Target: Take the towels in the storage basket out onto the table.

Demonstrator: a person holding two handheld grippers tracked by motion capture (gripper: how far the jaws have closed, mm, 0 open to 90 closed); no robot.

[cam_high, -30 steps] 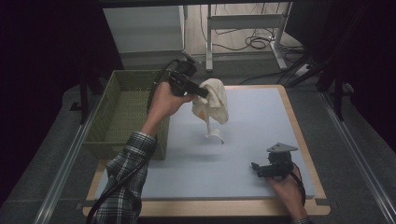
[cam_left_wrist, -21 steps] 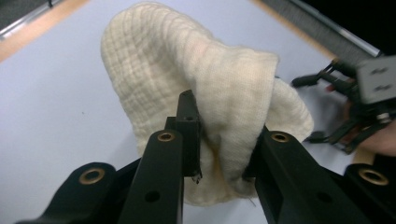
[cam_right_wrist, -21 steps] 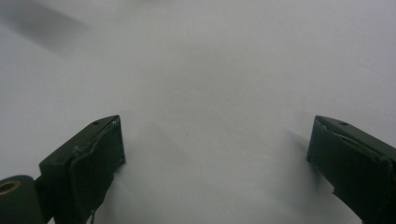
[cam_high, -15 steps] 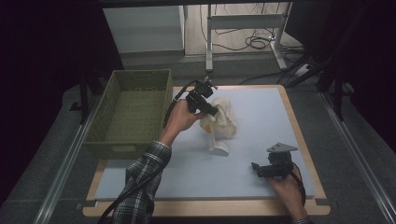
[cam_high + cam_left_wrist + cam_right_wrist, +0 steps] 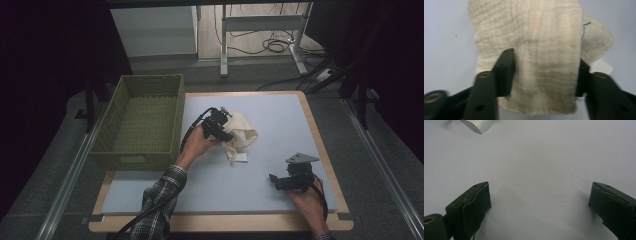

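Your left claw [image 5: 223,129] has just been spreading its jaws, and the cream cloth [image 5: 242,134] lies between them on the tabletop [image 5: 280,115]. In the left gripper view the cloth [image 5: 541,57] fills the gap and brushes both inner faces, but nothing looks pinched, so I read it as released. To finish the drop cleanly, open a little wider, then lift straight up so no fold catches a jaw and trails along.

The cloth sits bunched near the middle of the tabletop, at about 3 o'clock from the green basket [image 5: 142,122]. Its long axis runs roughly from 10 to 4 o'clock, with a white tag [image 5: 238,157] poking out at 6 o'clock.

Your right claw [image 5: 275,180] rests well apart at 5 o'clock, jaws spread and empty.
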